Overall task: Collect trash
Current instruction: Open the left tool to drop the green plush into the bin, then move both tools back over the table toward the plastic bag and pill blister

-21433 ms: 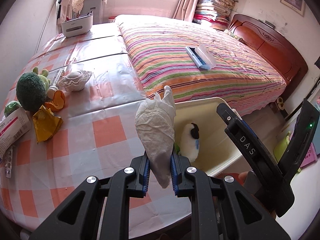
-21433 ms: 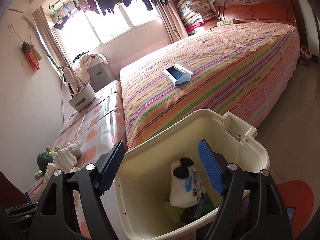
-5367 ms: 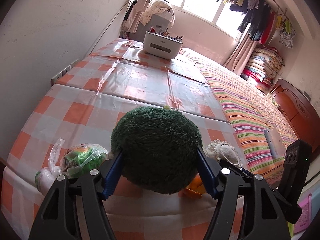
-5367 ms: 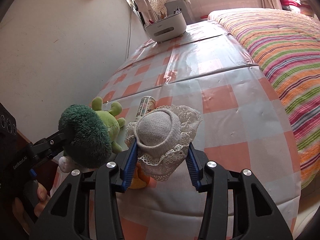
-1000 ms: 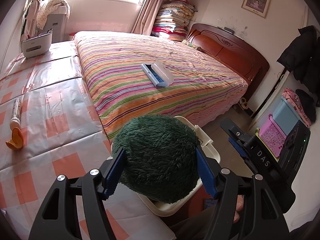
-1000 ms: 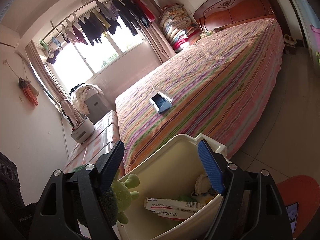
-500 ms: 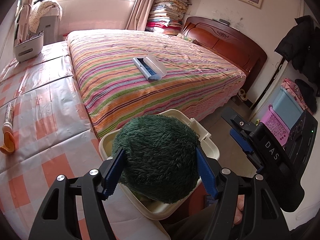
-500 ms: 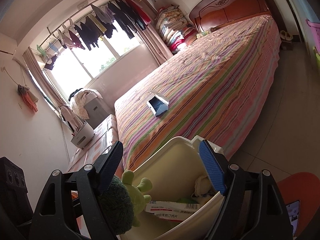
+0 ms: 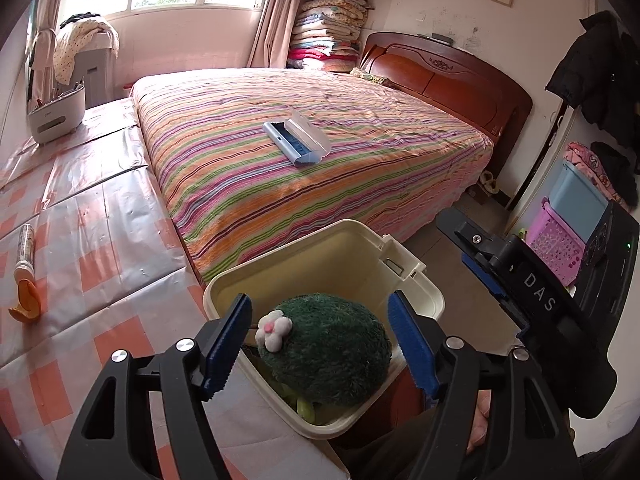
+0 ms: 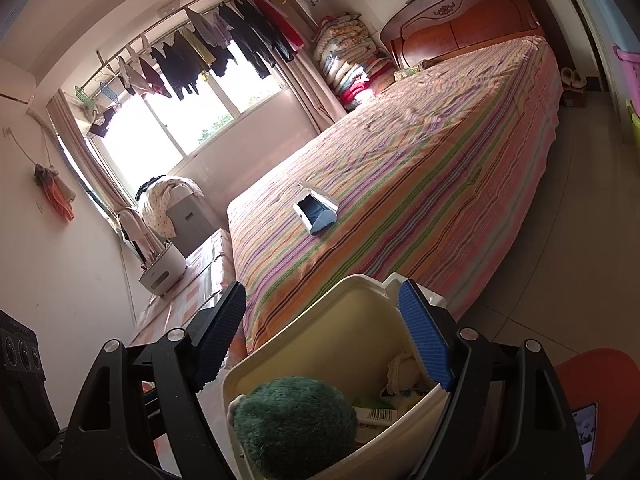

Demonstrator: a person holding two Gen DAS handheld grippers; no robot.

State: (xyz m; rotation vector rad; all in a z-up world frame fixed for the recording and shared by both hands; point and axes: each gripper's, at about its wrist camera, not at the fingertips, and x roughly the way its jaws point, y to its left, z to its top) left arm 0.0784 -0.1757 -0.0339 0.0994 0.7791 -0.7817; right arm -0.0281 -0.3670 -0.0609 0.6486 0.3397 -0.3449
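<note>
A dark green plush toy [image 9: 332,356] with a small pink-and-white flower lies in the cream trash bin [image 9: 320,264], which stands at the table's near corner beside the bed. Right above it is my left gripper [image 9: 319,300], its jaws opening, the blue pads clear of the plush on both sides. In the right wrist view the same plush toy [image 10: 294,420] fills the near part of the bin [image 10: 340,332]. My right gripper [image 10: 322,300] hangs open over the bin's rim with nothing between its pads. It also shows at the right of the left wrist view, right gripper [image 9: 520,280].
Under the plush lie a printed box [image 10: 374,414] and a lace piece [image 10: 404,368]. An orange peel [image 9: 26,304] and a tube [image 9: 25,252] lie on the checked table [image 9: 100,280]. The striped bed [image 9: 360,128] carries a blue-and-white case [image 9: 298,142].
The plush toy has left the left gripper's pads and dropped into the bin. The left jaws now stand apart from it. The right gripper has stayed over the bin.
</note>
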